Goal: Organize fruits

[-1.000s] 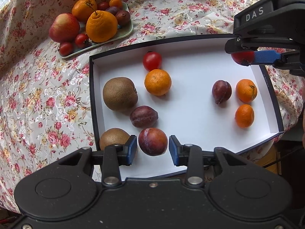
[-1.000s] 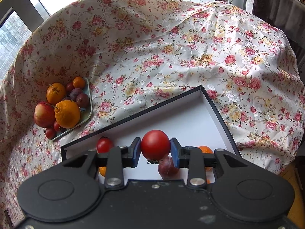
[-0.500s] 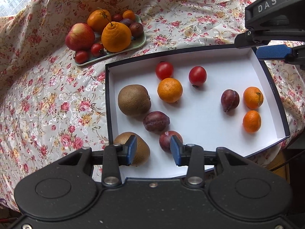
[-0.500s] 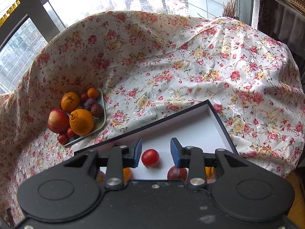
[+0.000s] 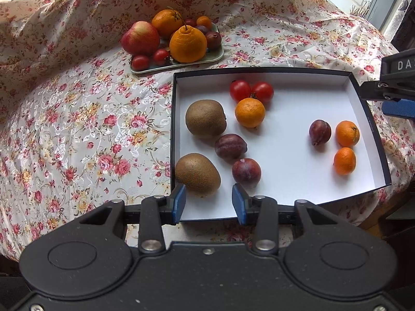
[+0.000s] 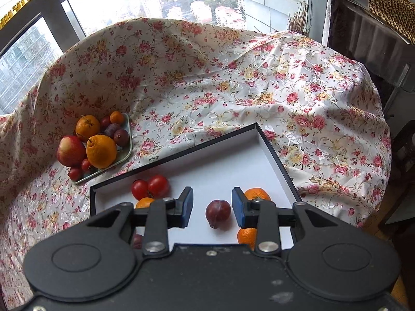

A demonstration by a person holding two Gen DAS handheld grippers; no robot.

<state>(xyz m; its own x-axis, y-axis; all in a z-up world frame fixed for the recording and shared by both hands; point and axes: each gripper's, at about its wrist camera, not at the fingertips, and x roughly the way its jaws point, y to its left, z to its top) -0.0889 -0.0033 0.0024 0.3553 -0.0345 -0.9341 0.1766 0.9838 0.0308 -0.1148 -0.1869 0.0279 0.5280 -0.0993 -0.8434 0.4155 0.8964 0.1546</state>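
Note:
A white box with a dark rim [image 5: 259, 70] holds two tomatoes [image 5: 251, 91], three small oranges [image 5: 249, 112], two kiwis [image 5: 205, 118] and three plums [image 5: 230, 146]. My left gripper [image 5: 208, 202] hangs above the box's near-left corner, open, with nothing between its pads. A kiwi [image 5: 197, 174] and a plum [image 5: 246, 172] lie just beyond its tips. My right gripper [image 6: 212, 207] is open over the box's right side. A plum [image 6: 218, 212] lies on the floor of the box [image 6: 181, 152] below its gap, untouched. The tomatoes [image 6: 150, 188] sit to its left.
A green plate [image 5: 176, 64] at the back left carries an apple [image 5: 140, 38], a big orange [image 5: 188, 41], more tomatoes, plums and oranges. Part of my right gripper [image 5: 396, 98] shows at the right edge. A flowered cloth [image 6: 259, 83] covers the round table; windows stand behind.
My left gripper let go of a plum, which now lies in the box. My right gripper dropped its tomato beside the other one. Both grippers have pulled back and up.

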